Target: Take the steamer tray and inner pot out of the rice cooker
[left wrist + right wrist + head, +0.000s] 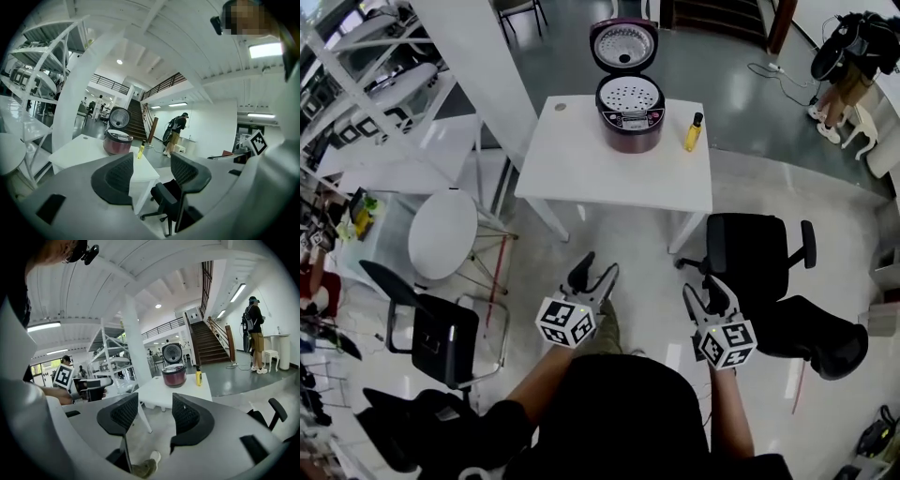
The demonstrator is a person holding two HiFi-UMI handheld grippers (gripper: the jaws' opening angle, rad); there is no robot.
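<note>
While the left tongs and the right tongs hang above the floor on the near side of the desk, each has its jaws wide apart with nothing between them. No writing can be read: the panel on the front of the rice cooker and the label of the yellow bottle are too small, and the marker cubes bear only black-and-white squares. That cooker stands near the desk's far edge, its panel facing the person and its lid swung upright at the far side. Lying flat in the cooker's mouth is the steamer tray, round and perforated, so it has no long axis. It covers the inner pot, which cannot be seen. Just right of the cooker, the bottle stands upright. Near the right tongs is a black office chair.
</note>
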